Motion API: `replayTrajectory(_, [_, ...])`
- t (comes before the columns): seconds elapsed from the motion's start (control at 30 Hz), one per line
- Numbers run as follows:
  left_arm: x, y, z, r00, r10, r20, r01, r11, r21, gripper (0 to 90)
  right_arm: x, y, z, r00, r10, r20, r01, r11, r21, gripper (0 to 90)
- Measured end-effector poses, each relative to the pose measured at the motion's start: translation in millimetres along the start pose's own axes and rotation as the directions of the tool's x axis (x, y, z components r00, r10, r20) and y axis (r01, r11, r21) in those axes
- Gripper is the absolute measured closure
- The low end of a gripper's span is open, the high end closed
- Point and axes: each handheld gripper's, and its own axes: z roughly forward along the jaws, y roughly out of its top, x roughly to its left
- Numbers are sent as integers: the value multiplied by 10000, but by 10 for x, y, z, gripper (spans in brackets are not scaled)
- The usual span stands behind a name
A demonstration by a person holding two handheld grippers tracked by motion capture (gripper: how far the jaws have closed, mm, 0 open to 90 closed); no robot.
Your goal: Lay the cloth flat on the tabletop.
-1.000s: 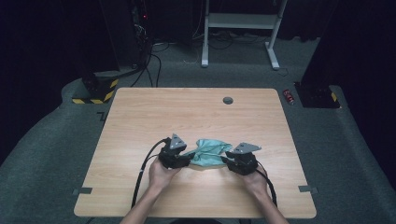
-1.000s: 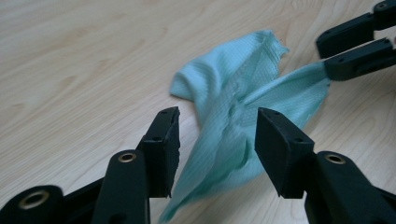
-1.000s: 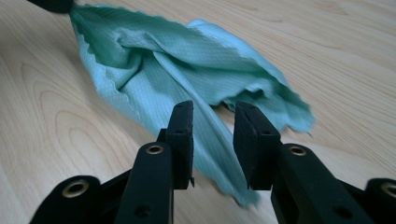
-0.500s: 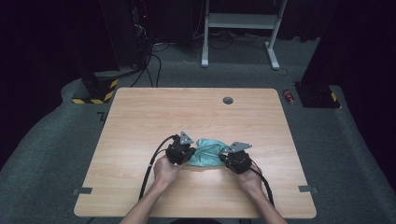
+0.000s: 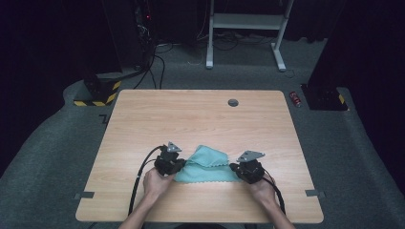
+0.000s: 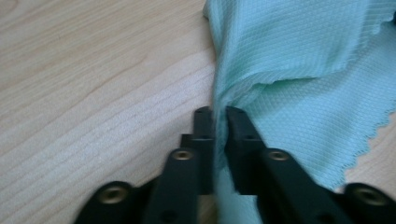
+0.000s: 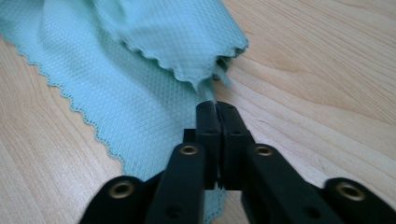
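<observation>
A teal cloth (image 5: 205, 164) lies partly folded on the wooden table (image 5: 191, 119) near its front edge. My left gripper (image 5: 183, 164) is at the cloth's left end, and in the left gripper view (image 6: 219, 112) its jaws stand a thin slit apart with a fold of the cloth (image 6: 299, 70) caught between them. My right gripper (image 5: 234, 168) is at the cloth's right end. In the right gripper view (image 7: 215, 106) its jaws are almost together, pinching a scalloped corner of the cloth (image 7: 140, 70). Both pairs of jaws have just been opening slightly, with cloth still between them.
A round grommet (image 5: 233, 102) sits near the table's far edge. On the floor beyond are a red can (image 5: 296, 98), a yellow-and-black striped base (image 5: 95, 95), cables and a white desk frame (image 5: 248, 24). Bare wood stretches behind the cloth.
The two hands drew together over the cloth, then moved apart. The left hand went left, and the cloth is now stretched wider between the grippers.
</observation>
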Motion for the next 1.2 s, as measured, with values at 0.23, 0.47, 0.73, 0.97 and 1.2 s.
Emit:
replayTrajectory(0.23, [-235, 198, -37, 9920, 1213, 355, -1183, 9899, -784, 520, -42, 70, -24, 9984, 537, -192, -546, 9973, -498, 725])
replayTrajectory(0.47, [-510, 352, 206, 9748, 2121, 696, -2092, 9768, -467, 451, -24, 224, 57, 9982, 366, -485, -390, 9981, -487, 896])
replayTrajectory(0.73, [-705, 434, 270, 9596, 2812, -100, -2812, 9571, -703, 511, -9, 458, 0, 9967, 388, -709, -448, 9954, -852, 893])
replayTrajectory(0.97, [-579, 502, 209, 9683, 2482, -269, -2495, 9648, -833, 829, -24, 552, -12, 9951, 444, -882, -540, 9925, -1101, 881])
replayTrajectory(1.2, [-415, 544, 124, 9869, 1608, 101, -1585, 9801, -1196, 891, -8, 471, -51, 9969, 376, -698, -469, 9895, -1369, 758])
